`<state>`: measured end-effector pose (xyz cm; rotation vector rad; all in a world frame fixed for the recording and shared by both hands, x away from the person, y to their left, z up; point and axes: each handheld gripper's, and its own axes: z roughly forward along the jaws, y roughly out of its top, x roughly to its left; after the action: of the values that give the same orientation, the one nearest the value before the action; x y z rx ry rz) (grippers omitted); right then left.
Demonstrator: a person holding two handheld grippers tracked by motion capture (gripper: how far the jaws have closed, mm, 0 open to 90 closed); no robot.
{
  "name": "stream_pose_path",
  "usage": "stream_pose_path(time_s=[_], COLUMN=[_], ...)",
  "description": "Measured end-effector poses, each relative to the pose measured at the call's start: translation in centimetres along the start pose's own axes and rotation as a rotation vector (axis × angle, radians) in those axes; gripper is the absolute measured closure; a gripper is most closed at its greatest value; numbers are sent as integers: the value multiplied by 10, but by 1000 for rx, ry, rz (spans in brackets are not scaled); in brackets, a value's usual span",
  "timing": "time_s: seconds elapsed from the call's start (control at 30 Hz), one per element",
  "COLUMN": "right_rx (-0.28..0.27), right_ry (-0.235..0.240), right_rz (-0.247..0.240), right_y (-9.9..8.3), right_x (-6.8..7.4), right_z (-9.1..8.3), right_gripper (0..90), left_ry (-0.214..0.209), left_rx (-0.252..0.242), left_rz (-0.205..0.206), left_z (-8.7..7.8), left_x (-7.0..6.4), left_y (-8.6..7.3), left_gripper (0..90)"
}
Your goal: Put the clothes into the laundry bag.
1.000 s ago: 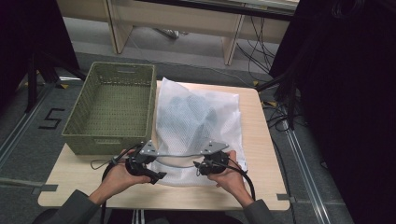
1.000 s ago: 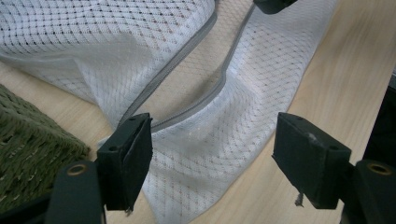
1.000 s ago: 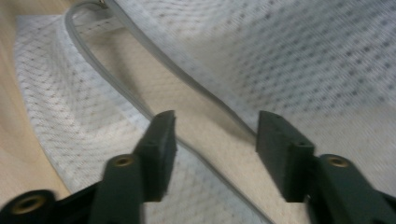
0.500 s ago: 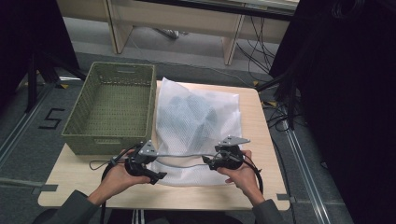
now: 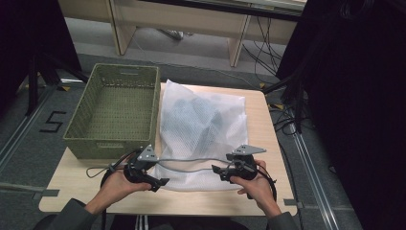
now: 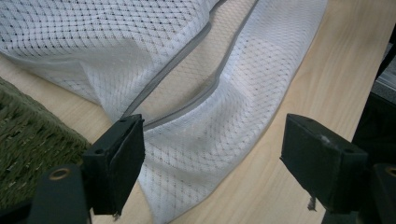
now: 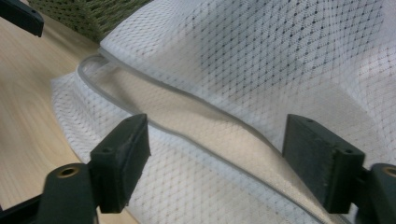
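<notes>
Lying at the table's [image 5: 268, 143] near edge, the mesh bag's [image 5: 203, 120] mouth is flanked by both grippers. The right gripper [image 5: 218, 170] has been shifted outward; both, left gripper [image 5: 163, 182] included, are held spread, so the mouth seems ready for gripping.

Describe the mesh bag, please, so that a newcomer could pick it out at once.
On the light wooden table, right of the green woven basket, lies the mesh bag. It is white, see-through netting with a grey-edged opening at its near end, between the two grippers.
</notes>
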<state>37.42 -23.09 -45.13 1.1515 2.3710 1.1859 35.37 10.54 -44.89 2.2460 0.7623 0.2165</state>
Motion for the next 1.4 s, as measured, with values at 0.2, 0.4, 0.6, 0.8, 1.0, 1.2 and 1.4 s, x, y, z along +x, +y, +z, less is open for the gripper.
stream_pose_path(time_s=[0.2,0.4,0.6,0.8,1.0,1.2,1.4], right_rx=[-11,9,12,25,41,55,54], right_ry=[5,7,-5,-3,-1,-3,-1], right_rz=[16,-30,-38,-43,-83,-77,-86], right_y=[-6,-14,-24,-33,-37,-37,-38], right_x=[12,19,25,35,39,38,37], right_z=[-6,-14,-22,-32,-32,-31,-30], right_gripper=[174,182,172,166,174,178,179], left_ry=[-13,-12,-17,-14,-18,-13,-11], left_rx=[-13,-18,-12,8,34,20,21], left_rz=[7,2,25,44,68,71,58], left_z=[-3,-5,-6,-3,3,3,3], left_x=[-4,-12,-24,-37,-44,-43,-43], left_y=[-3,-6,-11,-16,-18,-17,-18], left_gripper=[173,171,171,170,170,170,170])
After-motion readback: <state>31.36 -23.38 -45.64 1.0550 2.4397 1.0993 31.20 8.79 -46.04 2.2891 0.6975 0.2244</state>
